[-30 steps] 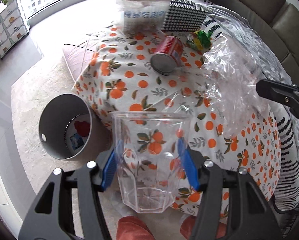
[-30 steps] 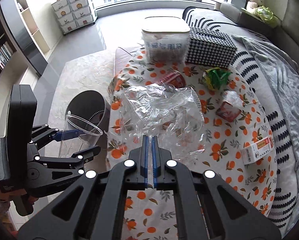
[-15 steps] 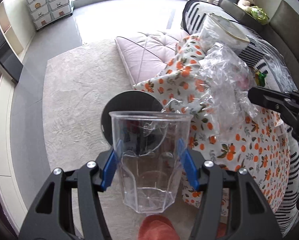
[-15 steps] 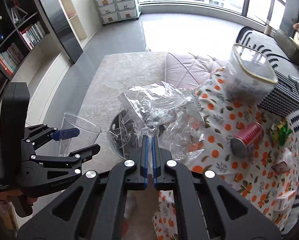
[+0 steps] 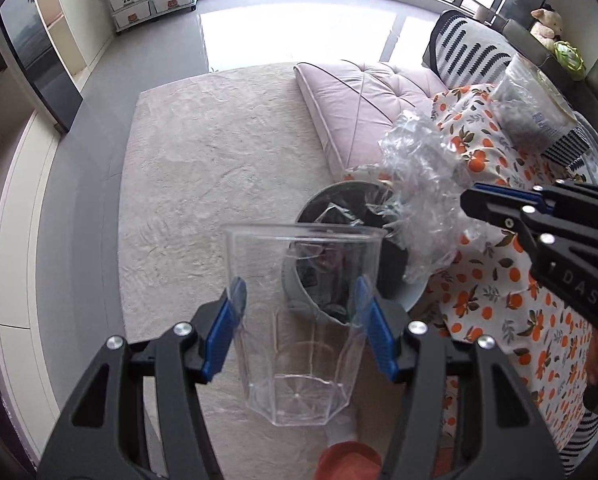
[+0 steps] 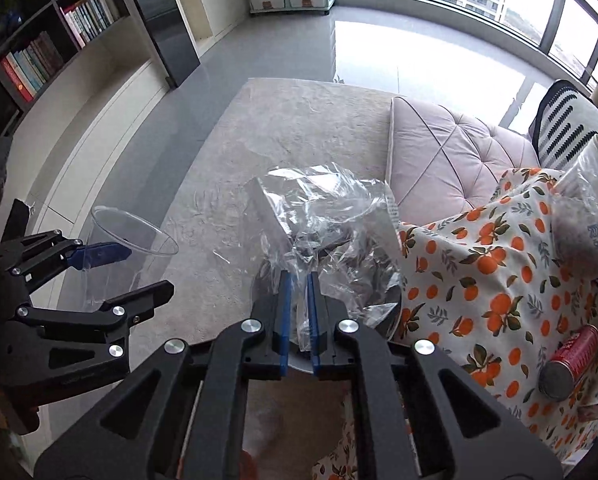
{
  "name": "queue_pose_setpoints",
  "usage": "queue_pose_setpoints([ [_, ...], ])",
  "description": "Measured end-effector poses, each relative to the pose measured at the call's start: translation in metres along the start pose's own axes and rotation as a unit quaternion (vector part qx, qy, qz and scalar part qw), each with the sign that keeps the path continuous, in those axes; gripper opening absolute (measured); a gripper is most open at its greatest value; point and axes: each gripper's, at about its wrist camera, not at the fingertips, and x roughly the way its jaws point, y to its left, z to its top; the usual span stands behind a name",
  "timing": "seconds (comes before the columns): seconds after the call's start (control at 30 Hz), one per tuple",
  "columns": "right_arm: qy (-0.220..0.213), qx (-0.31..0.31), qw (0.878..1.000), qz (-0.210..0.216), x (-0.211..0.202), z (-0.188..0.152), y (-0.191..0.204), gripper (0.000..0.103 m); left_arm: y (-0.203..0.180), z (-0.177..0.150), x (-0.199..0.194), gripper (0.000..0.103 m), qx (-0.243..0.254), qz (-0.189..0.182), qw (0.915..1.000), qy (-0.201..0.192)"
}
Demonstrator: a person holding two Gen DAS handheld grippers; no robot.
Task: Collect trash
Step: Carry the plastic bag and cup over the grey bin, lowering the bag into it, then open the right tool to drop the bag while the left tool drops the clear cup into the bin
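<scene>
While the blue-padded jaws of the left gripper (image 5: 299, 320) are closed on both sides of a clear faceted plastic cup (image 5: 301, 320), the cup is held upright with its open rim on top. The cup is seen in front of a round grey trash bin (image 5: 341, 248), which stands on the beige carpet (image 5: 203, 168) just beside the table. Dark crumpled items are seen inside the bin.

The jaws of the right gripper (image 6: 298, 312) are parted only narrowly, and a crumpled clear plastic bag (image 6: 323, 220) is caught between the blue pads. The bag is held above the opening of the bin, and its lower part hangs over the rim.

To the right, a tablecloth with an orange fruit print (image 6: 491, 288) is draped over the table edge. On it a red metal can (image 6: 571, 360) is lying on its side, and a clear plastic container with a lid (image 6: 591, 224) is standing further back. Behind the bin, a pale pink tufted cushion (image 6: 451, 160) is lying on the carpet.
</scene>
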Motion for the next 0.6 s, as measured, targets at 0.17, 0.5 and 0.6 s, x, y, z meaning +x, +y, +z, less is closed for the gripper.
queue_pose_setpoints([
  [0.17,-0.002,-0.002,1.0,-0.011,0.014,-0.007,-0.001,0.037,0.0,-0.003,0.012,0.058,-0.005,-0.002,1.0,0.002],
  [0.5,-0.001,0.006,1.0,-0.017,-0.004,-0.016,-0.022,0.037,-0.032,-0.001,0.016,0.058,0.003,-0.022,0.9997,0.005],
  [0.6,-0.004,0.009,1.0,-0.023,-0.009,-0.017,-0.032,0.037,-0.042,0.003,0.021,0.058,0.003,-0.03,0.9995,0.003],
])
